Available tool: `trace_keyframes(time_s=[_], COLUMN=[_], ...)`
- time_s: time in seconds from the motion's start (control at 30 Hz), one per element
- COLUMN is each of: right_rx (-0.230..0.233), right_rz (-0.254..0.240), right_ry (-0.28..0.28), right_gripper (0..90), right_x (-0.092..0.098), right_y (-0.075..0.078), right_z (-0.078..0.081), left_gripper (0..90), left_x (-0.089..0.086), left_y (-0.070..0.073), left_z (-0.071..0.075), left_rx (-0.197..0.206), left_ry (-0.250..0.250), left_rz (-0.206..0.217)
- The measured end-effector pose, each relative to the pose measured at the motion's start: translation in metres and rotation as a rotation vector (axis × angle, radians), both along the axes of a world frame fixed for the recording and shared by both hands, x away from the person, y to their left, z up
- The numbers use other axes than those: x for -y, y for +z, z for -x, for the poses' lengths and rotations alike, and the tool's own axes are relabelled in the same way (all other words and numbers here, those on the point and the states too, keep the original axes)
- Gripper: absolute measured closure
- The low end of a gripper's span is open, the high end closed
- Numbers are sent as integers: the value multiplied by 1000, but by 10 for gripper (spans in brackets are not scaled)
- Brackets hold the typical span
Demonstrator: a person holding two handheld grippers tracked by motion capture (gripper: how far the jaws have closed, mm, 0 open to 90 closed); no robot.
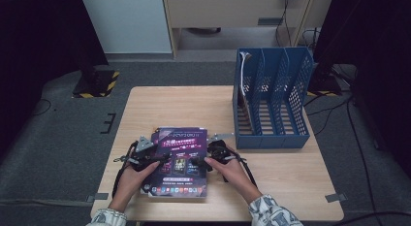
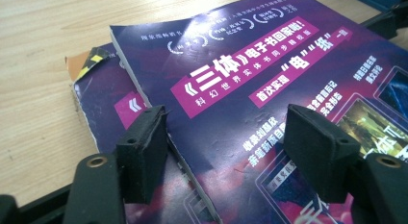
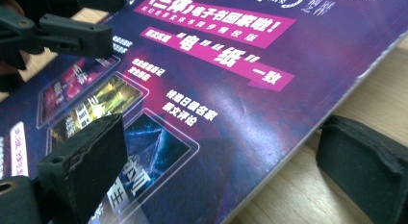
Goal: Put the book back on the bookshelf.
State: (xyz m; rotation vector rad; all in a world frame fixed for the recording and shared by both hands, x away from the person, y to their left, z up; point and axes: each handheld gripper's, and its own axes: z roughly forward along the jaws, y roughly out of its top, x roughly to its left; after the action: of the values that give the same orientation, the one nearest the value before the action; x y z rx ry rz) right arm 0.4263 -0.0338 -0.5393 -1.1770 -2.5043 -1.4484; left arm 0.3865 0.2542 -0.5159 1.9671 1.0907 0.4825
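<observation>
A person's two hands hold tongs over a stack of purple magazines on a light wooden tabletop (image 1: 160, 102). The top magazine (image 1: 179, 160) lies flat near the front edge, a little left of centre, its glossy cover bearing white and pink Chinese lettering. In the left gripper view it rests askew on a second magazine (image 2: 103, 106) with a similar cover, whose worn corner juts out to the left.

The left tongs (image 1: 156, 159) sit at the top magazine's left edge, jaws parted and straddling that edge: one pad (image 2: 142, 152) is beside the spine over the lower copy, the other above the cover. The pads clamp nothing.

The right tongs (image 1: 202, 163) sit at the magazine's right edge, jaws spread wide, one pad (image 3: 89, 161) over the cover and the other (image 3: 365, 161) over bare wood just past the edge. They too grip nothing.

A blue slotted file rack (image 1: 271, 97) stands on the far right of the tabletop, well apart from the magazines, with something thin upright in its leftmost slot.
</observation>
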Motion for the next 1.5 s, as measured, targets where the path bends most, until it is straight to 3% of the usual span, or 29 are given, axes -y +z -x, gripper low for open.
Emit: trace_keyframes(time_s=[0.17,0.4,0.53,0.63,0.83,1.13,1.5], right_rx=[11,-6,-17,24,78,34,48], right_rz=[-10,-23,-29,-40,-53,14,47], right_ry=[8,-10,-19,-24,16,110,122], right_gripper=[39,71,161,284,291,245,225], right_x=[-4,-5,-2,1,-4,-27,-43], right_y=[-1,-1,1,10,29,39,43], right_z=[-1,-4,-5,-5,-5,-16,-21], left_gripper=[316,317,317,317,313,313,301], left_x=[0,-1,0,-1,-2,-4,-4], left_y=[-1,-2,-1,-1,-1,-1,-2], left_z=[0,1,1,1,1,1,1], left_rx=[-1,-10,-12,-14,-13,-14,-15], left_ry=[4,19,23,23,25,18,19], left_rz=[6,23,23,26,26,22,31])
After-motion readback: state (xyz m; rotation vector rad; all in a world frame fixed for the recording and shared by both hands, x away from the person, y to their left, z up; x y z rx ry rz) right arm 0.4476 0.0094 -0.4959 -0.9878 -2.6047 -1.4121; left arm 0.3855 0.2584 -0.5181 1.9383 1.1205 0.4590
